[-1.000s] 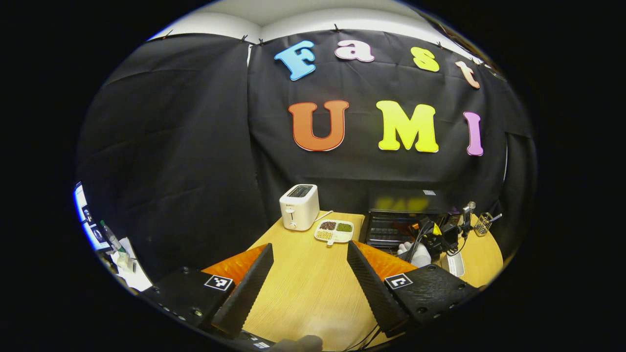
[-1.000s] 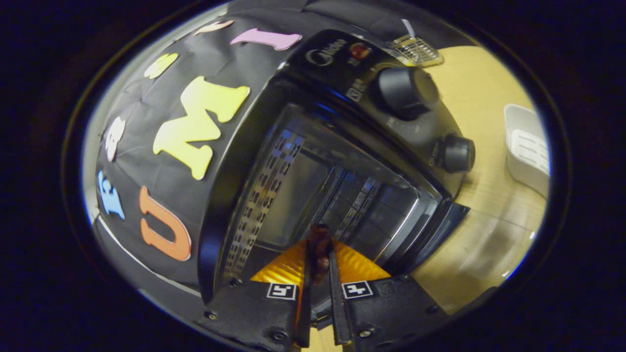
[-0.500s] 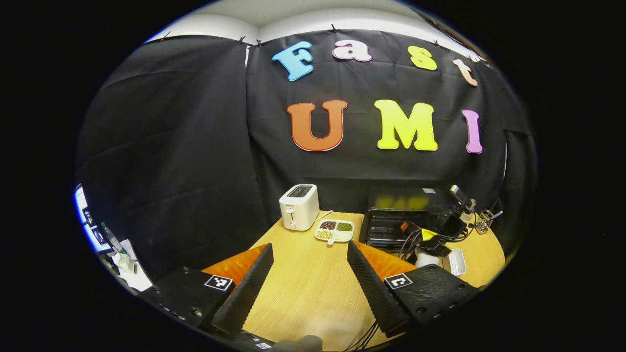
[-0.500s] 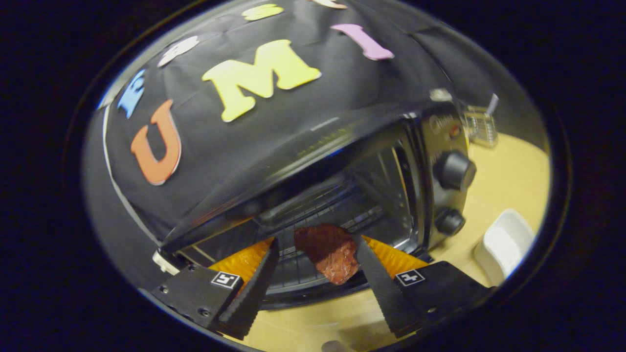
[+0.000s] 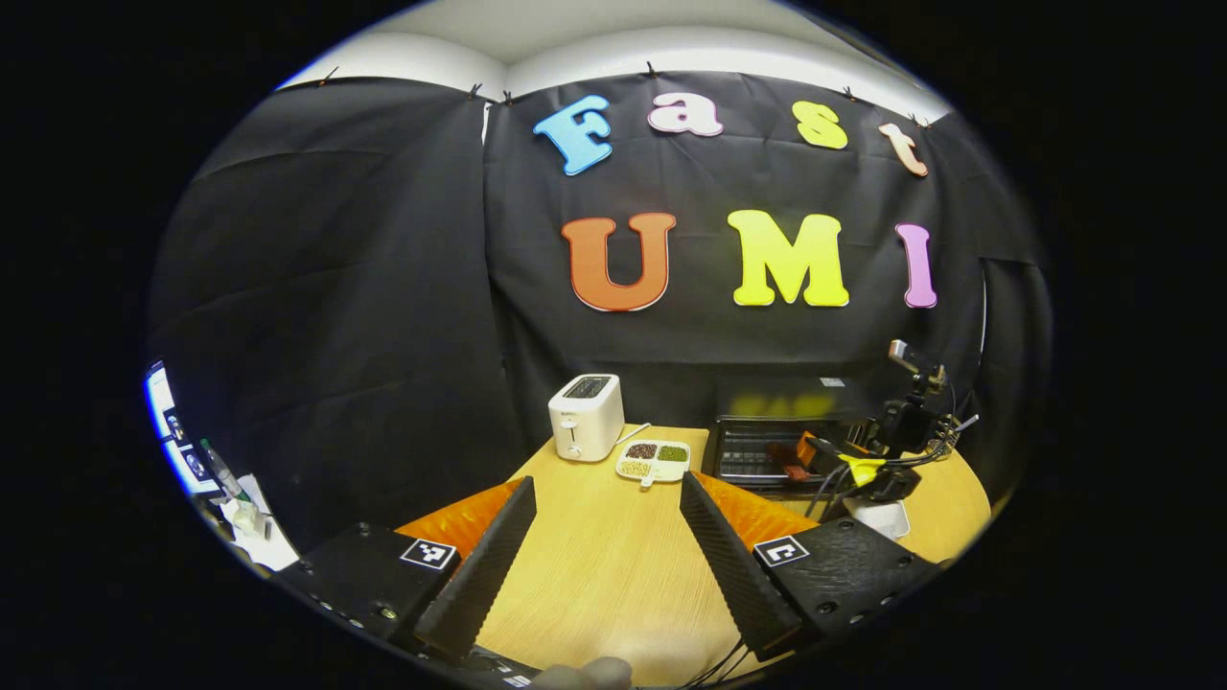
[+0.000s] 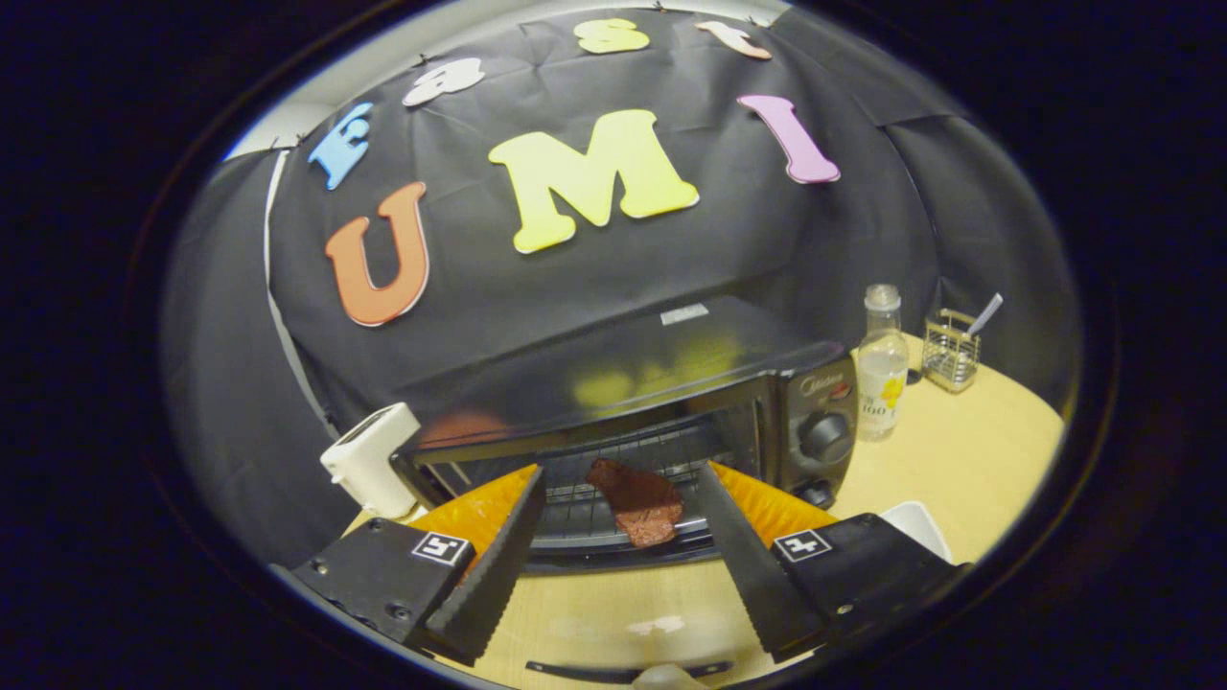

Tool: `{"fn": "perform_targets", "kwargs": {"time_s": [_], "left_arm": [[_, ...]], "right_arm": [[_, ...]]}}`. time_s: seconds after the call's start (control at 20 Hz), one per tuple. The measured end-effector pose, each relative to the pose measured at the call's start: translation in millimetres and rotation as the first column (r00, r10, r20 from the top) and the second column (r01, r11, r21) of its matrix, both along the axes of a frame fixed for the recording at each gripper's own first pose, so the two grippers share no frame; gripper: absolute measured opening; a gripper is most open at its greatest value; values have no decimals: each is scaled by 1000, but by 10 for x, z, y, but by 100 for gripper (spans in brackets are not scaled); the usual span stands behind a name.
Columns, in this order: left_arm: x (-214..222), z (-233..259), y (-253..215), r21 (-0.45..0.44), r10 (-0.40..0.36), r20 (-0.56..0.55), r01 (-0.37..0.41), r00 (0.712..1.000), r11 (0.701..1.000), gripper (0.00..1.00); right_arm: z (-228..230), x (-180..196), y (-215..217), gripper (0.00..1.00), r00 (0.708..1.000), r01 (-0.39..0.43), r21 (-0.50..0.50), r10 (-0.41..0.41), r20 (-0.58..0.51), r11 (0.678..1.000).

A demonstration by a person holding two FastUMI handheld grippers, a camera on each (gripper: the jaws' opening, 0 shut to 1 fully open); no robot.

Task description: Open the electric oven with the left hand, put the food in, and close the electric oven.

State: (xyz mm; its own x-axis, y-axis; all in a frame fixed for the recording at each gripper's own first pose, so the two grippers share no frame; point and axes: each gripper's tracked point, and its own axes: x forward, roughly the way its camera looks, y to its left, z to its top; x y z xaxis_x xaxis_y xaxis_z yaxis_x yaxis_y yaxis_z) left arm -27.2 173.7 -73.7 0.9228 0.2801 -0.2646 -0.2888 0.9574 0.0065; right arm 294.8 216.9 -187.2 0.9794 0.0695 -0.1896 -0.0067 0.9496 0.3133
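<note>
With the meat (image 6: 640, 500) lying on the oven (image 6: 671, 383) rack near its front edge, both grippers gape wide and empty. Closing carelessly, the door could catch it.

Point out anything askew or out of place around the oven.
The food lies crooked at the front edge of the oven rack, one end hanging toward the open door rather than pushed inside. Nothing else stands out.

Oven (image 6: 613, 374): glossy black top, mirroring colours.
Rack (image 6: 585, 513): thin metal wire.
Table (image 5: 613, 575): pale wood grain, matt.
Toaster (image 5: 586, 416): smooth white plastic.
Bottle (image 6: 882, 369): clear, shiny.
Food (image 6: 637, 498): rough reddish-brown surface.
</note>
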Motion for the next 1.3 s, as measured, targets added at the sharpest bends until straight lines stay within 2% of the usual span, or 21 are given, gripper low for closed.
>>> {"fn": "perform_targets", "kwargs": {"time_s": [0.1,0.15,0.2,0.35,0.4,0.45,0.5,0.55,0.6,0.65,0.7,0.75,0.8,0.85,0.9,0.95,1.0,1.05,1.3], "left_arm": [[-88,76,-100,-15,-16,19,16,1000,1000,97],[-146,78,-141,-23,-30,31,31,999,999,97],[-184,92,-199,-30,-46,44,47,998,998,97],[-268,157,-365,-54,-83,85,88,993,995,97],[-275,185,-426,-56,-92,101,98,991,994,97],[-278,207,-460,-53,-95,113,101,989,993,96],[-282,220,-506,-50,-92,117,98,989,994,96],[-274,242,-531,-36,-81,127,86,989,996,97],[-263,278,-573,-21,-76,134,79,988,997,96],[-227,299,-644,-9,-73,143,75,987,997,96],[-174,317,-730,-2,-72,149,73,986,997,96],[-124,315,-838,-5,-74,152,75,986,997,97],[-68,311,-948,-4,-74,154,75,985,997,97],[-26,304,-1039,6,-71,156,71,985,997,96],[13,261,-1109,19,-56,148,54,987,998,96],[52,218,-1192,30,-52,150,48,987,998,96],[105,186,-1300,44,-54,149,48,987,998,97],[157,120,-1398,57,-59,137,52,989,997,97],[392,-370,-1770,52,-112,56,110,992,993,96]], "right_arm": [[347,-310,-132,100,999,-24,-65,27,47,998],[525,-494,-207,95,997,-30,-91,37,68,995],[706,-672,-267,100,994,-42,-112,53,94,993],[1185,-1213,-571,100,984,-54,-160,80,158,986],[1334,-1385,-693,96,981,-52,-160,80,179,986],[1453,-1538,-826,100,978,-47,-165,79,193,985],[1530,-1710,-983,96,978,-38,-177,72,195,984],[1606,-1869,-1144,100,978,-32,-194,71,195,980],[1665,-1976,-1296,96,977,-30,-209,73,202,977],[1711,-2080,-1461,100,975,-25,-214,72,211,976],[1729,-2178,-1617,100,976,-24,-216,70,208,976],[1707,-2261,-1766,100,980,-31,-210,71,187,977],[1666,-2305,-1906,96,981,-47,-200,83,175,979],[1658,-2349,-2057,100,981,-57,-198,92,169,979],[1589,-2358,-2240,96,983,-61,-204,94,158,977],[1611,-2362,-2363,100,983,-65,-209,98,154,976],[1579,-2386,-2483,96,983,-77,-205,108,145,976],[1550,-2409,-2581,100,983,-92,-199,121,141,976],[1477,-2383,-2936,100,989,-73,-178,94,114,981]]}}
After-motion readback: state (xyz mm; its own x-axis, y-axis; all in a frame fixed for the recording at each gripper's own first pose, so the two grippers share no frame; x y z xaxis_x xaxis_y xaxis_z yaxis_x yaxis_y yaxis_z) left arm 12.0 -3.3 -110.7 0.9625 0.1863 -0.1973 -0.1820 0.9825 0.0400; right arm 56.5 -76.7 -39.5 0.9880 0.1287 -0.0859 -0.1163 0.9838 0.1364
